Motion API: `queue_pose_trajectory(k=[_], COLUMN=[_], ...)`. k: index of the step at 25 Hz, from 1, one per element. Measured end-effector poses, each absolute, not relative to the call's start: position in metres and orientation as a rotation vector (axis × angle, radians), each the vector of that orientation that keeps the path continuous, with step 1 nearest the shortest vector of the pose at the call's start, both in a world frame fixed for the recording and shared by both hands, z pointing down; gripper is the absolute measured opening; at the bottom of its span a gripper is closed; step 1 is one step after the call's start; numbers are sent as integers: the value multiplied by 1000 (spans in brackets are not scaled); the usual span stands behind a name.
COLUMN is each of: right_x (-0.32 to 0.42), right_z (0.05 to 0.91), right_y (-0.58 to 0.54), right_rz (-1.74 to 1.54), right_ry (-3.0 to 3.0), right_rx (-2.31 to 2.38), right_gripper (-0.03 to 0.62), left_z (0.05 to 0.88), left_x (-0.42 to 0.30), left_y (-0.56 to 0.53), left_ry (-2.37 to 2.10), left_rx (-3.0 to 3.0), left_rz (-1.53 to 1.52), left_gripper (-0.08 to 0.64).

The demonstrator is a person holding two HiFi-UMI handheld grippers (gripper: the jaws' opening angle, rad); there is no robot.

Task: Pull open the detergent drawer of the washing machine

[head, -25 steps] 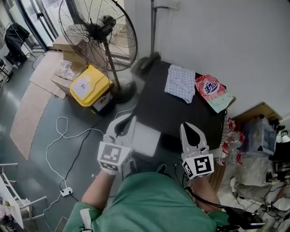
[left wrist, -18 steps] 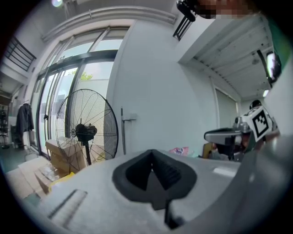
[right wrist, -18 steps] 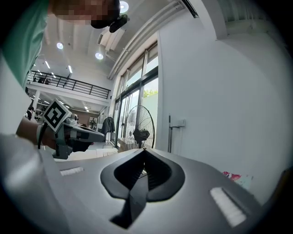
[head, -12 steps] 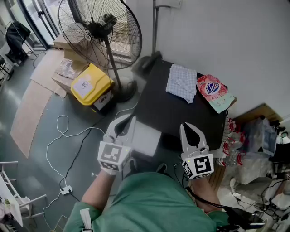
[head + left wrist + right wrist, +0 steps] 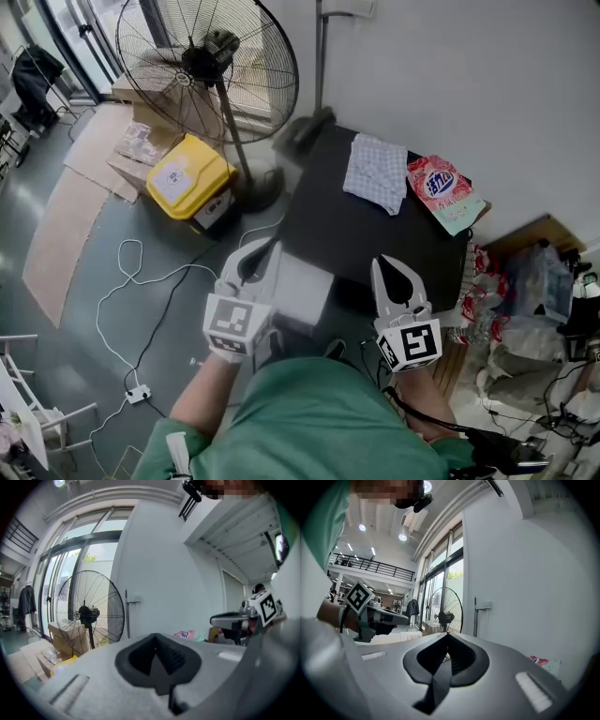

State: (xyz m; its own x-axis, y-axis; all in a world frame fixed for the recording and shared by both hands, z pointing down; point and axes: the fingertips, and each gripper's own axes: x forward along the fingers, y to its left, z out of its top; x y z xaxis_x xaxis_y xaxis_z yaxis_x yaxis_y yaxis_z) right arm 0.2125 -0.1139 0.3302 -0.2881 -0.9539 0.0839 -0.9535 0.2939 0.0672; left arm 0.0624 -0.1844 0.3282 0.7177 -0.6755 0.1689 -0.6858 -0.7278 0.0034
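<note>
In the head view the washing machine's black top (image 5: 366,234) lies ahead of me, against the wall. A white rectangular part (image 5: 302,289) sticks out at its near left corner; I cannot tell whether this is the detergent drawer. My left gripper (image 5: 265,246) hovers just left of that white part, shut and empty. My right gripper (image 5: 387,262) is over the machine's near edge, also shut on nothing. In the left gripper view the left gripper's (image 5: 156,635) jaws meet at a point, and the right gripper's (image 5: 447,633) jaws do the same in the right gripper view.
A checkered cloth (image 5: 373,171) and a pink detergent bag (image 5: 439,187) lie on the machine's far side. A standing fan (image 5: 206,56) and a yellow box (image 5: 186,178) are to the left. Cables and a power strip (image 5: 137,397) cross the floor. Bags and clutter (image 5: 525,281) fill the right.
</note>
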Motion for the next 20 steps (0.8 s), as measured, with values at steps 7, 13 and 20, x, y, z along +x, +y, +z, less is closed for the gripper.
queue_pose_trajectory(k=[7, 13, 20], right_x=[216, 212, 212], right_z=[333, 334, 331], right_y=[-110, -108, -107], right_rz=[6, 6, 4], right_ry=[-2437, -2439, -2441], right_rx=[1817, 1814, 1811], right_gripper=[2, 2, 2], left_z=[330, 330, 328], left_x=[66, 63, 62], left_y=[-182, -180, -178], left_ry=[-1123, -1119, -1122], left_rx=[2858, 2853, 2853], left_rz=[245, 245, 247], left_gripper=[-3, -3, -3])
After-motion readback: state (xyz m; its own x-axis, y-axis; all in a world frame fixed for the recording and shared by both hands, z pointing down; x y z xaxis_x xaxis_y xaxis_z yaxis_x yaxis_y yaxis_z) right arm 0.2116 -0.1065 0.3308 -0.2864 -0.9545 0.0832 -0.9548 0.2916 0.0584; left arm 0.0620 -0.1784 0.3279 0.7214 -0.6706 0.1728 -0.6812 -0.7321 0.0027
